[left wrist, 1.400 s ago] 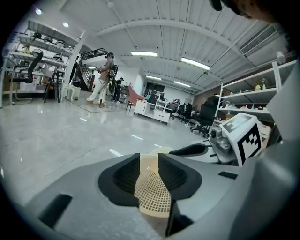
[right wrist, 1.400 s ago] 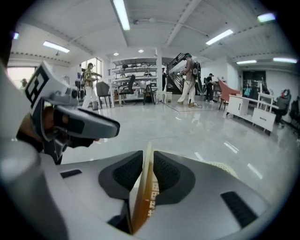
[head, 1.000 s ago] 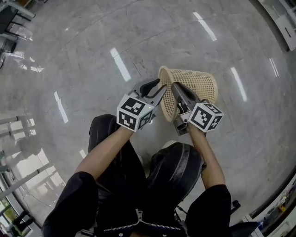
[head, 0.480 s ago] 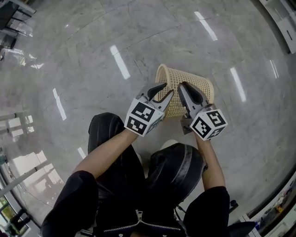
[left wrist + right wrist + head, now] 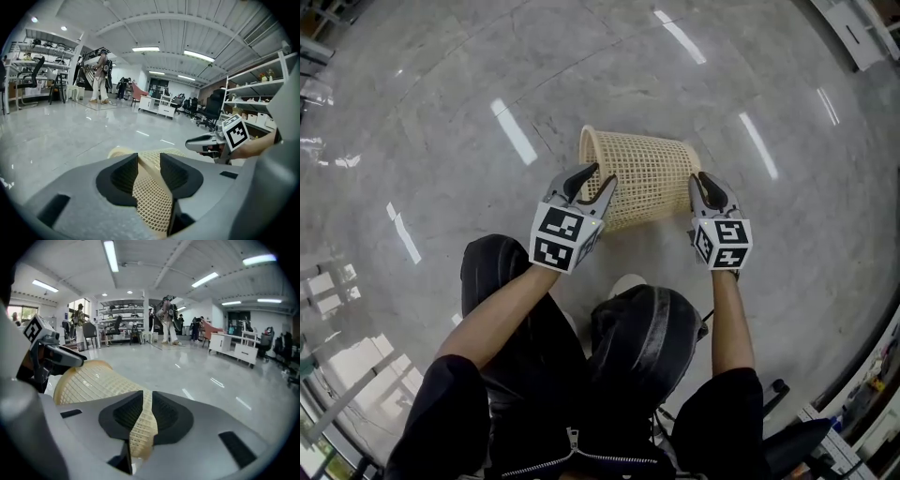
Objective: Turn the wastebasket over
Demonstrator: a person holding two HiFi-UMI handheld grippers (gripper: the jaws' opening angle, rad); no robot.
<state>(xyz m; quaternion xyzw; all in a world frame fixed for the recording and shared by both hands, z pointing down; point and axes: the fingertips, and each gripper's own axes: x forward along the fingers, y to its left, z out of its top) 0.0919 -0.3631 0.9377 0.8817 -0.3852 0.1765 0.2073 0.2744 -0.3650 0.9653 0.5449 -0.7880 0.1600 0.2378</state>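
The beige mesh wastebasket (image 5: pixel 647 173) lies on its side on the grey marble floor, wide mouth to the left and narrow base to the right. My left gripper (image 5: pixel 595 180) straddles the rim at the mouth. Its jaws have just been opening, and the mesh wall (image 5: pixel 150 204) runs loosely between the pads. My right gripper (image 5: pixel 710 187) is at the base end, shut on a thin strip of the basket's edge (image 5: pixel 143 427). Looking along the basket (image 5: pixel 89 380), the right gripper view shows the left gripper (image 5: pixel 61 357) at the far rim. The left gripper view shows the right gripper (image 5: pixel 206 143) beyond the basket.
The person's knees in black trousers (image 5: pixel 647 337) and a white shoe (image 5: pixel 623 283) are just behind the basket. Metal shelves (image 5: pixel 255 93), office chairs (image 5: pixel 213 110), white cabinets (image 5: pixel 234 350) and standing people (image 5: pixel 100 77) are far off across the glossy floor (image 5: pixel 487 75).
My right gripper has swung right, from near the basket's mouth to its narrow base end. The basket now lies flatter on its side. The left gripper stays at the rim, jaws wider.
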